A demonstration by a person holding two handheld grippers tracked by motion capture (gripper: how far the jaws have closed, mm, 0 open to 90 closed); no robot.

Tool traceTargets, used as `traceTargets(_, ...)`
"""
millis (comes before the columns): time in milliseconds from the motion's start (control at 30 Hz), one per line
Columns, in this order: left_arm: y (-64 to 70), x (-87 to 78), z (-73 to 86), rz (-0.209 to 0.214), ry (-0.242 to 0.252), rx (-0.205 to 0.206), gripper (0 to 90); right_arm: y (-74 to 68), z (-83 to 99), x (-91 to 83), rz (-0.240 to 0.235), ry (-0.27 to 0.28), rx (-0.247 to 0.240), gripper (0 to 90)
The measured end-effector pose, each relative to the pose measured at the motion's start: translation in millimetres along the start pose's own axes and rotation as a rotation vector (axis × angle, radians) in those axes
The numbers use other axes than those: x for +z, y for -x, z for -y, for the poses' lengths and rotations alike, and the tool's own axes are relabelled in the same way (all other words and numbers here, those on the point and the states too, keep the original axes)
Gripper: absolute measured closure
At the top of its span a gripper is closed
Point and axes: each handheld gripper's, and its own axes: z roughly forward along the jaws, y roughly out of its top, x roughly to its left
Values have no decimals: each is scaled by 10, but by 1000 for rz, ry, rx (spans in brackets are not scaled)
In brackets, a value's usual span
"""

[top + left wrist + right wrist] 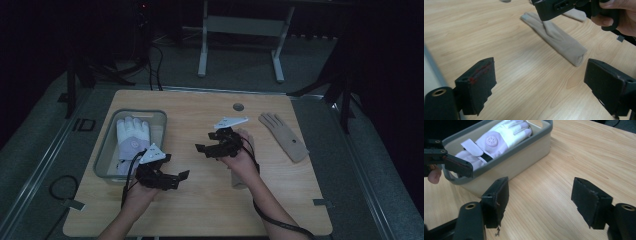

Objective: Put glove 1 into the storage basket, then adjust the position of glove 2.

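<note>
The jaws of my left gripper [540,87] are wide open and hold nothing. I see bare wood between them. The jaws of my right gripper [540,202] are wide open too, with nothing in them.

From high up, my left gripper [172,179] is just beside the grey bin [106,150], and my right gripper [207,149] is near the middle of the tabletop [200,200]. They are apart and point toward each other.

A tan glove [283,136] lies flat on the right side of the tabletop. Its long way runs slanted, with the fingers pointing to the far left and the cuff toward the near right edge. A second tan glove [557,41] lies just in front of my left jaws, cuff end closest to them. A white glove [496,140] lies in the bin, fingers pointing to the far end.
</note>
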Motion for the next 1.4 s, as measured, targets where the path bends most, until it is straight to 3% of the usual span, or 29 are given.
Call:
traceTargets(67, 10, 14, 13, 8, 9, 1, 100, 7, 20, -13, 7, 0, -6, 288)
traceTargets(100, 35, 63, 60, 33, 34, 3, 100, 32, 71, -35, 9, -5, -12, 280)
traceTargets(233, 73, 187, 153, 63, 27, 38, 87, 117, 208, -75, 26, -18, -27, 282)
traceTargets(367, 77, 294, 235, 87, 28, 51, 24, 237, 335, -145, 45, -16, -12, 284)
traceTargets(500, 80, 346, 307, 83, 54, 65, 22, 298, 403, -209, 72, -12, -36, 290)
traceTargets(533, 88, 379, 358, 54, 59, 78, 22, 361, 463, -251, 87, -15, -33, 302)
traceTargets(733, 70, 464, 477, 25, 54, 78, 23, 482, 605, -345, 110, -8, -18, 308)
traceTargets(867, 74, 476, 526, 18, 72, 98, 22, 568, 756, -429, 135, 6, -29, 308)
traceTargets(1000, 83, 468, 565, 28, 106, 113, 23, 687, 905, -478, 136, -5, -9, 318)
traceTargets(1200, 93, 479, 586, 28, 108, 121, 23, 847, 1070, -467, 174, -38, 24, 364)
traceTargets(1267, 94, 477, 592, 29, 111, 127, 23, 906, 1094, -446, 179, -26, 45, 383)
traceTargets(1400, 91, 482, 608, 36, 111, 121, 23, 1013, 1106, -361, 202, -28, 43, 407)
